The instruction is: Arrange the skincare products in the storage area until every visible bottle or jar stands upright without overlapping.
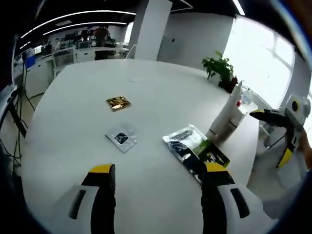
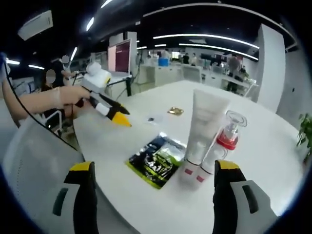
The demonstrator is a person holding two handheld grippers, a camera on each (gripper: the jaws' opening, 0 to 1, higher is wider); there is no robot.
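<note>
A white tube (image 2: 204, 127) stands upright on its cap beside a clear bottle with a red collar (image 2: 225, 140), the two touching near the table's edge. The same tube (image 1: 225, 118) and bottle (image 1: 243, 99) appear at the right in the left gripper view. A black-and-green sachet pack (image 1: 195, 151) (image 2: 158, 160) lies flat next to them. Farther off lie a grey sachet (image 1: 121, 138) and a gold sachet (image 1: 118, 103) (image 2: 175, 111). My left gripper (image 1: 158, 170) (image 2: 123, 117) is open over the table, holding nothing. My right gripper (image 2: 156, 168) (image 1: 273, 135) is open and empty, facing the tube from off the table.
The round white table (image 1: 87, 97) has wide bare surface around the sachets. A potted plant (image 1: 222, 68) sits at its far edge. A grey chair back (image 2: 29, 161) is near my right gripper. A hand (image 2: 53, 100) holds the left gripper; desks and people stand behind.
</note>
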